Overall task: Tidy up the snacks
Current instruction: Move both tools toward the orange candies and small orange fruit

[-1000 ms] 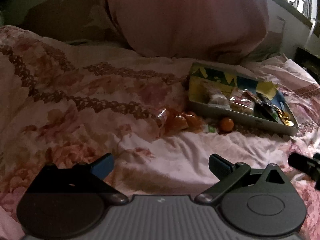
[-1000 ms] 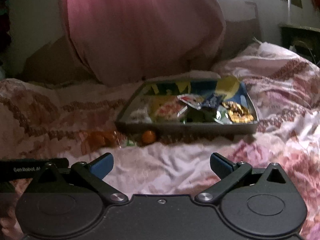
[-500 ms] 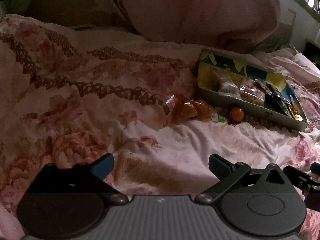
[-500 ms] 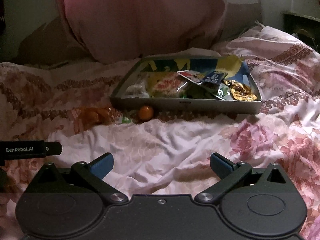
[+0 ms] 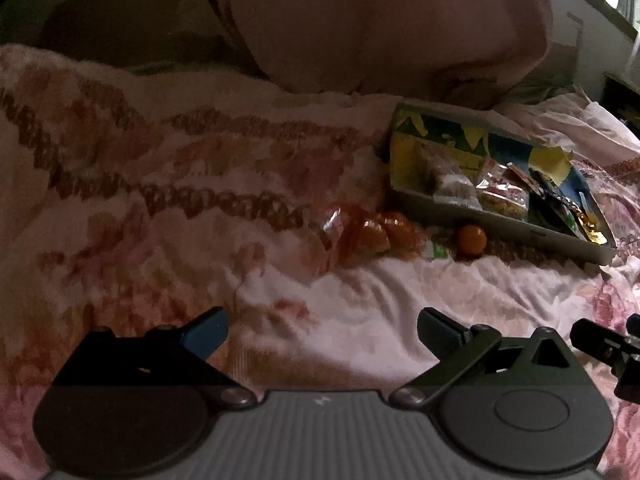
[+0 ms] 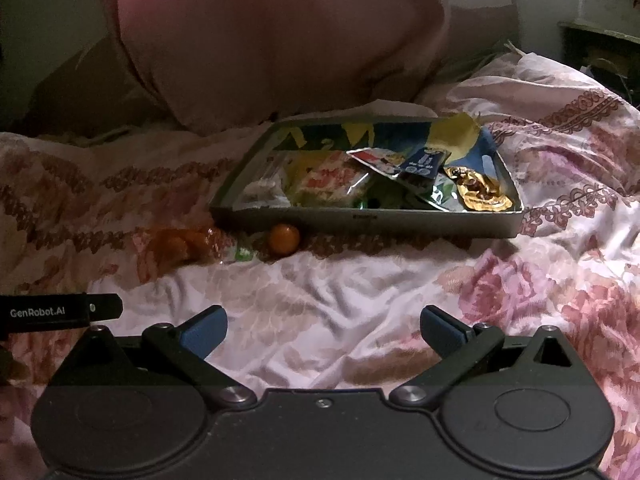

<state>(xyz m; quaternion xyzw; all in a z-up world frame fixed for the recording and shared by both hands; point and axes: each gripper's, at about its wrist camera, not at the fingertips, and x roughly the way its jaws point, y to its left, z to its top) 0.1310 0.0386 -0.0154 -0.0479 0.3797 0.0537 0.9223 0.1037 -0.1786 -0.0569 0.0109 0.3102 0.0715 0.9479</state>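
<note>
A shallow grey tray (image 6: 360, 221) (image 5: 504, 226) lies on the flowered bedspread and holds several snack packets. In front of its near wall lie a small orange ball-shaped snack (image 6: 284, 239) (image 5: 472, 239), a small green wrapper (image 6: 244, 254) and a clear bag of orange snacks (image 6: 180, 245) (image 5: 364, 232). My left gripper (image 5: 322, 330) is open and empty, low over the bedspread, well short of the bag. My right gripper (image 6: 323, 330) is open and empty, short of the tray. Part of the right gripper shows at the right edge of the left wrist view (image 5: 604, 346).
A large pink pillow (image 6: 276, 36) (image 5: 380, 24) stands behind the tray. The rumpled bedspread (image 6: 340, 292) fills the foreground. A dark cabinet (image 6: 600, 52) stands at the far right. The left gripper's side bar (image 6: 60, 311) shows at the left edge of the right wrist view.
Both views have tilted down and drawn somewhat closer to the tray and loose snacks. Both grippers stay open and empty.
</note>
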